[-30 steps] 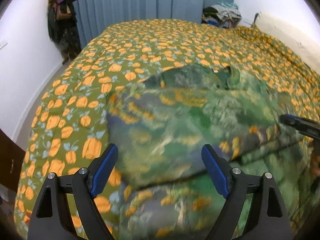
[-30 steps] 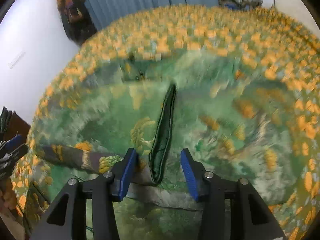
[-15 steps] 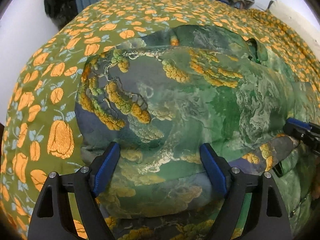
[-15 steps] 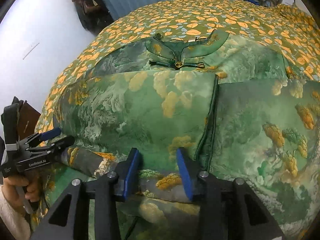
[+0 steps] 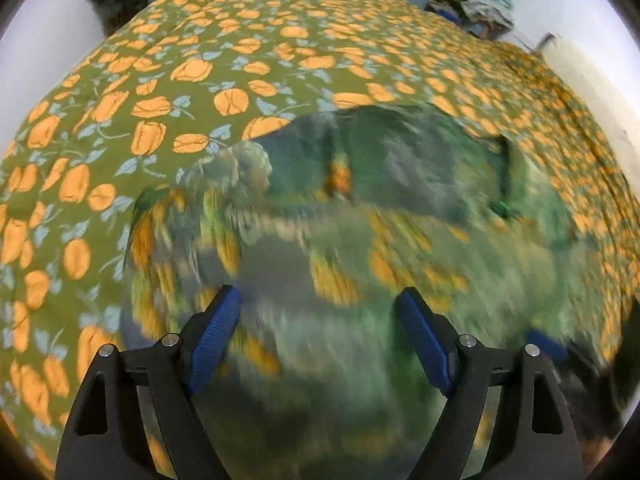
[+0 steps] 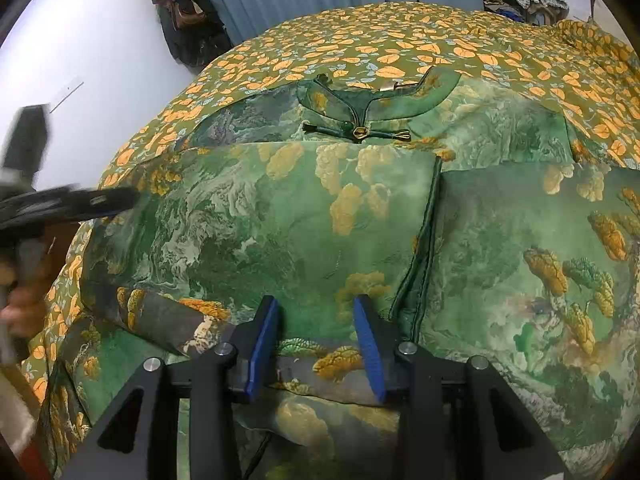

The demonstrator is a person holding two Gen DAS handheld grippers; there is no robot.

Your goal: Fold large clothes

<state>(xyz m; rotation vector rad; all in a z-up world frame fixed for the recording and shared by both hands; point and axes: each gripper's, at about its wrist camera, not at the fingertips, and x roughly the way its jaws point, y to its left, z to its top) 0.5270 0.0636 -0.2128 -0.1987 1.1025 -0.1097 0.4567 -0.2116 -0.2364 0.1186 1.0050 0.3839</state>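
While my right gripper (image 6: 316,340) sits low over the near edge of the garment (image 6: 280,220), its blue pads stand apart with nothing pinched between them, just a fold of printed cloth lying under the gap. My left gripper (image 5: 318,340) is spread wide too, grasping nothing, and its view is smeared with motion, so I cannot tell how close it is to the cloth. The garment lies spread on the bed (image 6: 400,32), collar (image 6: 376,100) at the far side with its knot clasp just nearer, and one sleeve is already laid across the chest, its dark-trimmed cuff (image 6: 424,240) running near to far just right of my right pads. A crumpled band bunches along the near left. To do this step well, I think I should bring the right pads down onto the near hem and bite through both layers together, not the top one alone, since this silky cloth looks likely to slide. The left should take a matching hold at the near left, level with the right, so the fold goes over square toward the collar. Slack between the two holds would leave a crooked crease.
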